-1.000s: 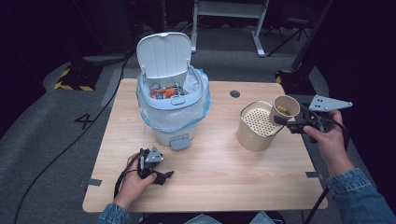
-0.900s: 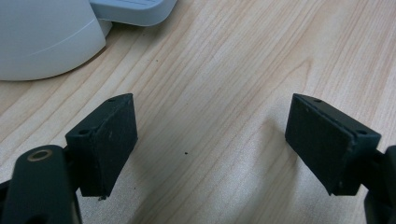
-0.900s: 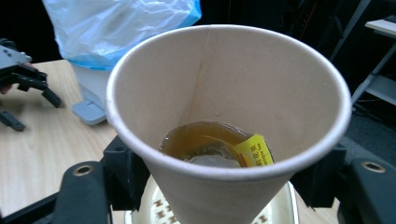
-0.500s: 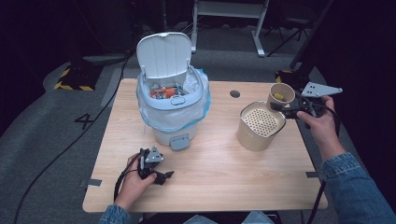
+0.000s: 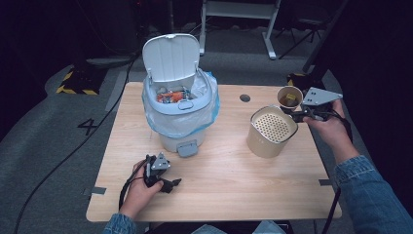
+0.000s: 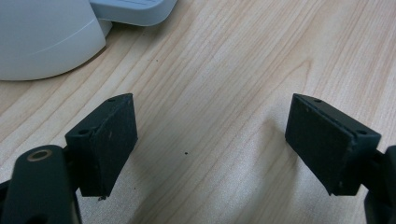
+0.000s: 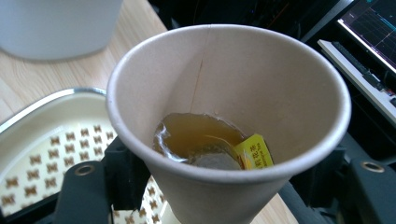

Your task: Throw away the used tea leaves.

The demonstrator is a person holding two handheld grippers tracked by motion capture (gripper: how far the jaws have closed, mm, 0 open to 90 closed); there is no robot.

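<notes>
Right gripper (image 5: 295, 113) clamped on paper cup (image 5: 289, 97) near table's (image 5: 234, 180) right edge; thin-walled, crushable, holds tea; grip low, keep upright; left gripper (image 5: 171, 184) jaws wide, empty.

Paper cups we count: one (image 5: 288, 97)
Perforated-lid canisters we see: one (image 5: 272, 131)
Pedal bins on our table: one (image 5: 179, 105)
Grippers we hold: two, left (image 5: 168, 183) and right (image 5: 298, 111)
Tables: one (image 5: 229, 180)

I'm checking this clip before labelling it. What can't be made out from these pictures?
- Right claw pads: right gripper view, hidden behind the paper cup.
- Tea tag print: too small to read.
- Bin contents: high view, small and part hidden by the rim.
- Strainer canister inside: hidden under its perforated top.
</notes>
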